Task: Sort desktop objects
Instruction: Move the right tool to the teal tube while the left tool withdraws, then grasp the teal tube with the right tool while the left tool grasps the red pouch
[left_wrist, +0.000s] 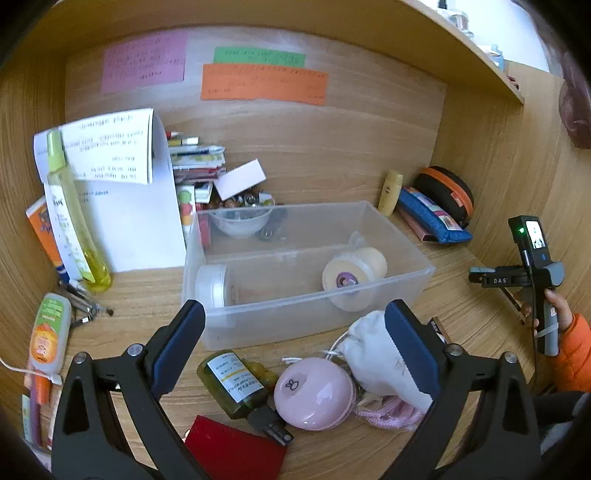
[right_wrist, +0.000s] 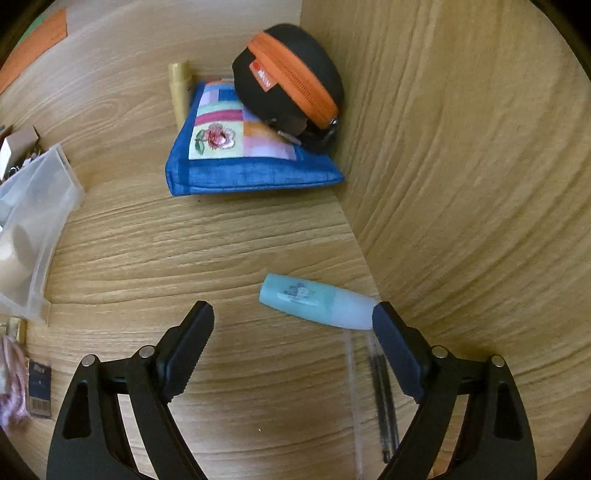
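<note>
Here the right gripper (right_wrist: 291, 328) hangs open and empty, its far finger just beside the teal tube (right_wrist: 314, 304), likely lining up a grasp. The left gripper (left_wrist: 295, 332), also open, waits before the bin (left_wrist: 399, 288), where sorted items lie.

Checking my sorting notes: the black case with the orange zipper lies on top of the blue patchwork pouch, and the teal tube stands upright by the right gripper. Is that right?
Not quite. The teal tube lies on its side on the desk, as the right wrist view shows. The black case does rest on the blue patchwork pouch, by the right gripper.
</note>
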